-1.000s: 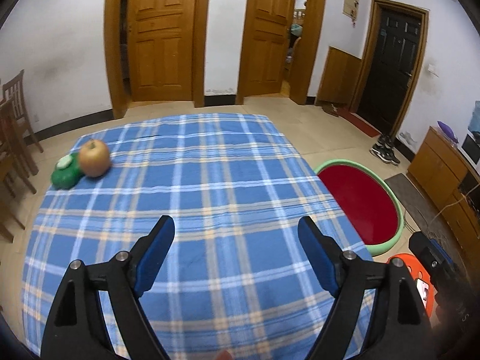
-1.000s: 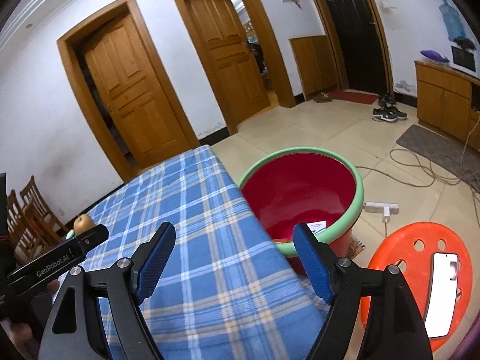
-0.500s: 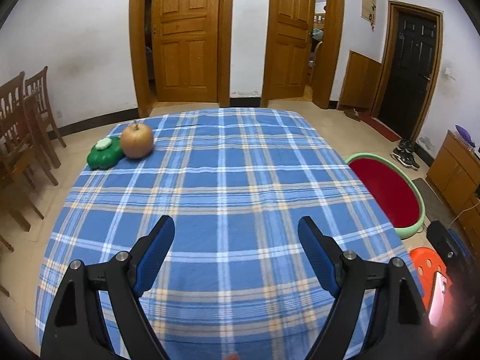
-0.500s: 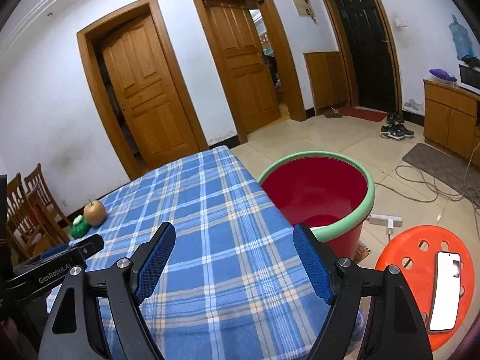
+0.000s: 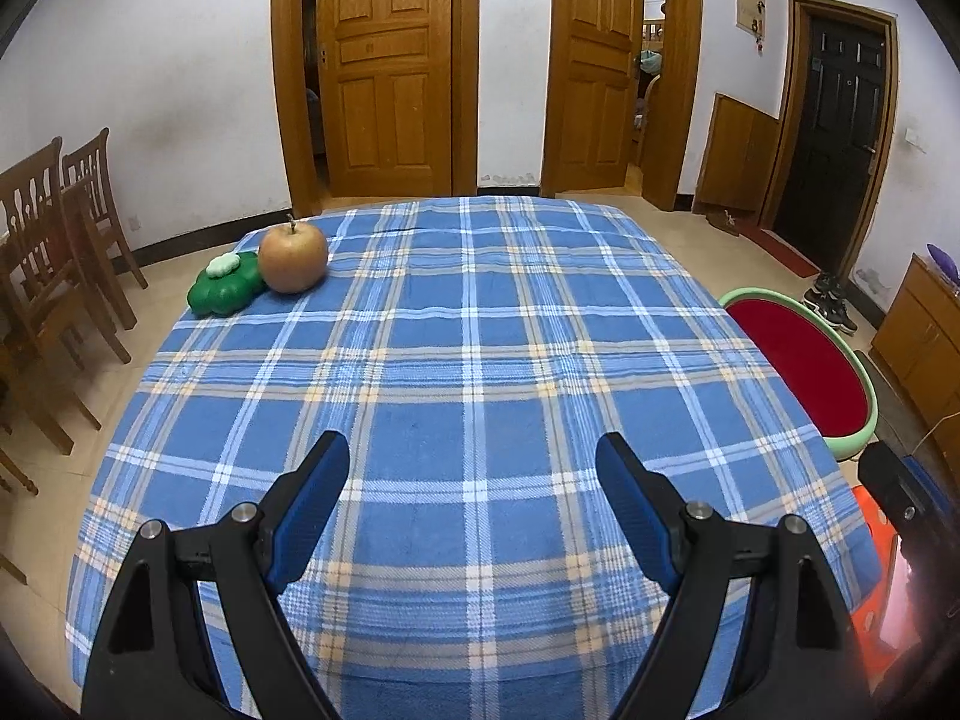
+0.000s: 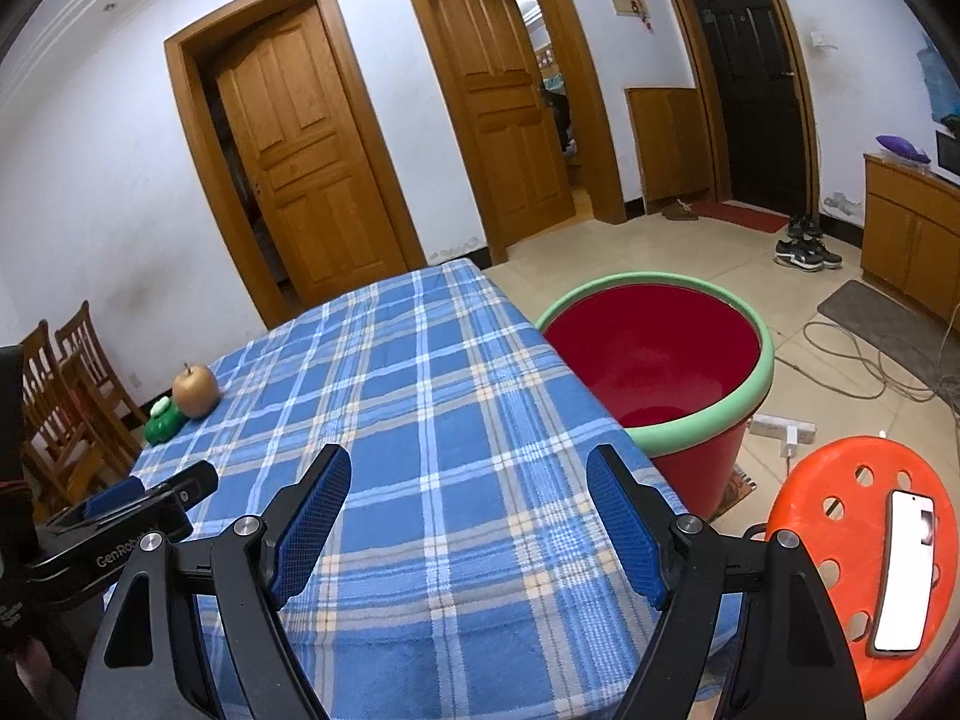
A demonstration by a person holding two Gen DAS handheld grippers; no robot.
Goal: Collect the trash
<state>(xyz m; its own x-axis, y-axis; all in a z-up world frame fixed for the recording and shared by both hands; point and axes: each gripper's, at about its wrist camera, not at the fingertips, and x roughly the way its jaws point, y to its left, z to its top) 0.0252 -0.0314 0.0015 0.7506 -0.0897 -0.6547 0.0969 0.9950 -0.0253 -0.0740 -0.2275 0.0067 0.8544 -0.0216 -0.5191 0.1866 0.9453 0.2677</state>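
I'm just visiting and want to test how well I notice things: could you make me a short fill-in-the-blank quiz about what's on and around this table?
1. The apple rests on the checked tablecloth touching a ____ flower-shaped object.
2. The red bin beside the table has a ____ rim.
3. The phone lies on an ____ stool.
4. The left gripper and right gripper both hold ____.

Missing words: green; green; orange; nothing

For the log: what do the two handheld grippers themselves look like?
Both match: the left gripper and right gripper have black angular frames with silver pivot bolts and blue textured finger pads. In the right wrist view, the left gripper's body shows partial white lettering, "GenRob...". No sleeves or cables show.
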